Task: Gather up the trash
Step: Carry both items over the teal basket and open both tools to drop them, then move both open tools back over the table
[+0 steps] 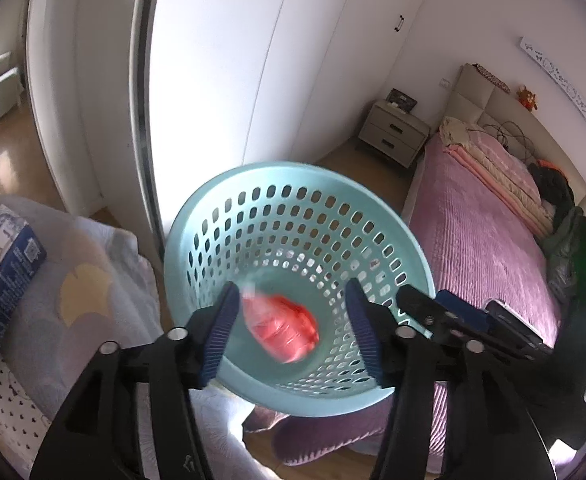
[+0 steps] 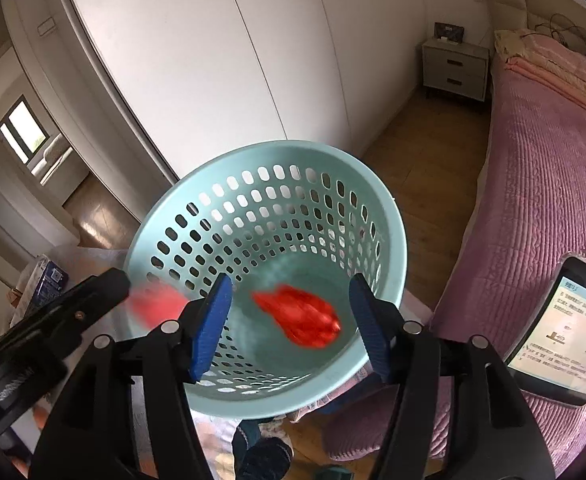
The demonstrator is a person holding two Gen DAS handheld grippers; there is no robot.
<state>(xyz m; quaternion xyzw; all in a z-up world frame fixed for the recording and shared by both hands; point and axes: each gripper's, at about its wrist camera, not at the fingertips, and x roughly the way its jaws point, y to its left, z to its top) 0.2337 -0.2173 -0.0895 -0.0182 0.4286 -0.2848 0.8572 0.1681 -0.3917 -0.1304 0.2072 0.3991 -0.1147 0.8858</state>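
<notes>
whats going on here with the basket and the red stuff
A person is collecting trash in a bedroom with a handheld gripper in each hand. Both the left gripper and the right gripper are poised over the light blue perforated basket with jaws apart. A blurred red wrapper shows between the left fingers, and another red wrapper between the right fingers; neither looks pinched, so both seem to be dropping into the basket. A pink bed stands alongside.

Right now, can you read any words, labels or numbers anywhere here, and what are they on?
"上": a large character on the lit phone screen lying on the pink bedspread; its smaller lines are too blurred to read.
Blue and white box on the left: print and a square code, too small to read.
Long white wall strip: only unreadable marks.
Nothing else legible.
</notes>
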